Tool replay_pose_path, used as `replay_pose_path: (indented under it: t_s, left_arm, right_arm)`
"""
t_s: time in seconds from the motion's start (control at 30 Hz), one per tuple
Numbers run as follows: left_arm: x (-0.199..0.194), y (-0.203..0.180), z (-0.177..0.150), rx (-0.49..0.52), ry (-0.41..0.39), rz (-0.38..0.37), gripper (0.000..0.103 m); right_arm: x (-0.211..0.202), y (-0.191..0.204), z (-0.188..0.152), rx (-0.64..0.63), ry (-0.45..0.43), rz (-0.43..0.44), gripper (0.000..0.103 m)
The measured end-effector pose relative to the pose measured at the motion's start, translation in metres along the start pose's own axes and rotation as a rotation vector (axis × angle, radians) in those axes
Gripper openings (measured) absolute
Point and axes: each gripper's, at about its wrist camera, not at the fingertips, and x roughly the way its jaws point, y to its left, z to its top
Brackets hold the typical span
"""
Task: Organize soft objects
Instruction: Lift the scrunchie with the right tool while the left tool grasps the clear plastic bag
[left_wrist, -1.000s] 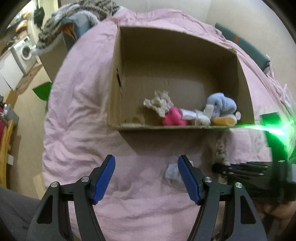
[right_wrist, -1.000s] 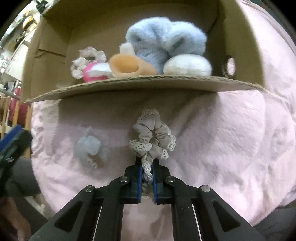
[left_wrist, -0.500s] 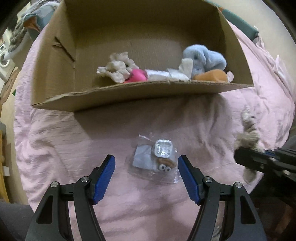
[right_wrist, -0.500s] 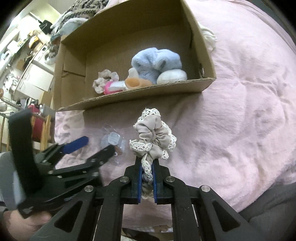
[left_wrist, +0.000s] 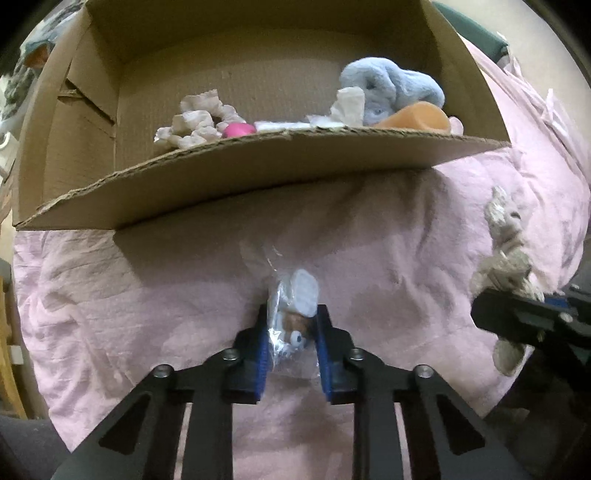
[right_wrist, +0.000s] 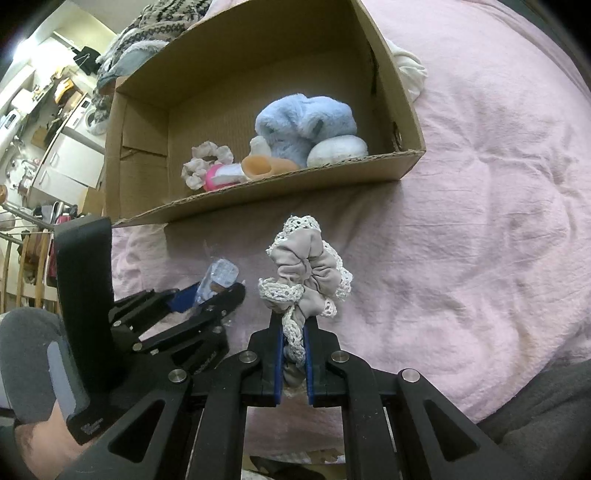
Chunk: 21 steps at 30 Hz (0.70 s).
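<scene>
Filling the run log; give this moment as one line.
left gripper: shut on bagged toy | right gripper: shut on scrunchie | box: ahead

Both grippers sit low and side by side, pointing the same way fwd. Left gripper (left_wrist: 290, 334) has its blue pads (left_wrist: 261, 347) squeezed in on a small clear packet w/ a toy inside, fingers nearly parallel. Right gripper (right_wrist: 293, 341) is clamped tight on the tail of a grey lace scrunchie, pads almost touching, the rest of it sticking up past the tips. Bit of the person's left hand (right_wrist: 40, 435) shows on the handle.
</scene>
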Motion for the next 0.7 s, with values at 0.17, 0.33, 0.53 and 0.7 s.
replay_pose_path:
  t_s: [0.17, 0.33, 0.53, 0.7]
  left_arm:
    - [-0.009, -0.008, -0.006, 0.01, -0.002, -0.011, 0.01]
    - [-0.025, -0.002, -0.013, 0.012, -0.022, 0.003, 0.01]
    - [-0.039, 0.001, -0.022, -0.004, -0.044, 0.028, 0.01]
    - [-0.063, 0.009, -0.026, -0.046, -0.074, 0.025, 0.01]
  right_arm:
    - [0.002, 0.002, 0.0, -0.009, 0.004, 0.004, 0.011]
    - [0.0, 0.004, 0.0, -0.019, 0.001, 0.008, 0.011]
    - [-0.004, 0.007, 0.0, -0.03, -0.009, 0.016, 0.011]
    - [-0.012, 0.012, -0.001, -0.046, -0.027, 0.034, 0.011]
